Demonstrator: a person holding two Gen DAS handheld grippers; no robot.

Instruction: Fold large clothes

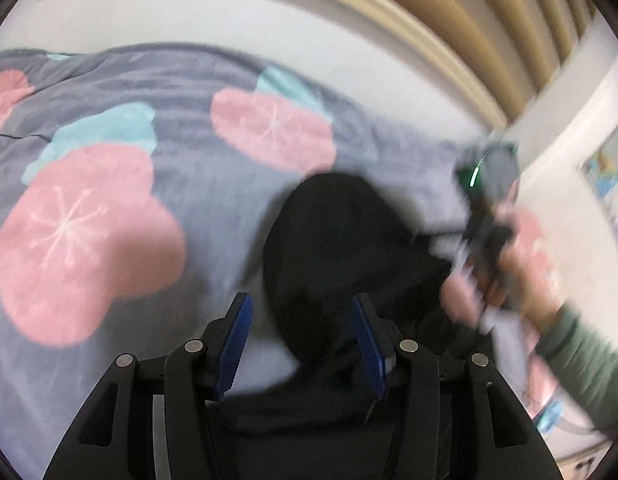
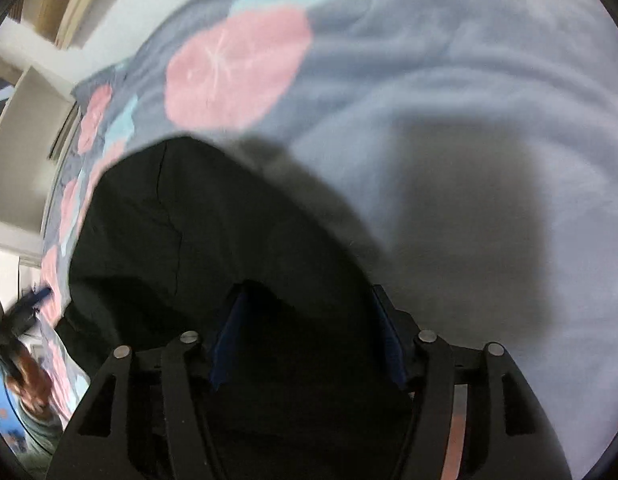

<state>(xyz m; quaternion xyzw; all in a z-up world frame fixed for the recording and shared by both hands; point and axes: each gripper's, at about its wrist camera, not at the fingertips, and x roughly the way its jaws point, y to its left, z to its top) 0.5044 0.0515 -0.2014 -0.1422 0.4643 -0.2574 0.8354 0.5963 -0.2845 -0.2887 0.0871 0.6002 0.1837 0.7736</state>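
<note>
A black garment (image 1: 341, 248) lies bunched on a grey bedspread with pink and teal blobs (image 1: 89, 240). My left gripper (image 1: 301, 312) is open, its blue pads spread wide, with the black cloth lying between and under the fingers. In the right wrist view the same black garment (image 2: 197, 232) fills the lower middle. My right gripper (image 2: 309, 308) is open too, with the cloth draped between its blue pads. The right gripper also shows, blurred, in the left wrist view (image 1: 485, 216), held by a hand in a green sleeve.
The bedspread (image 2: 449, 100) spreads far to the right in the right wrist view. A white wall (image 1: 229, 8) and beige curtain (image 1: 469, 20) stand behind the bed. The person's hand and left gripper show blurred at the left edge (image 2: 25, 320).
</note>
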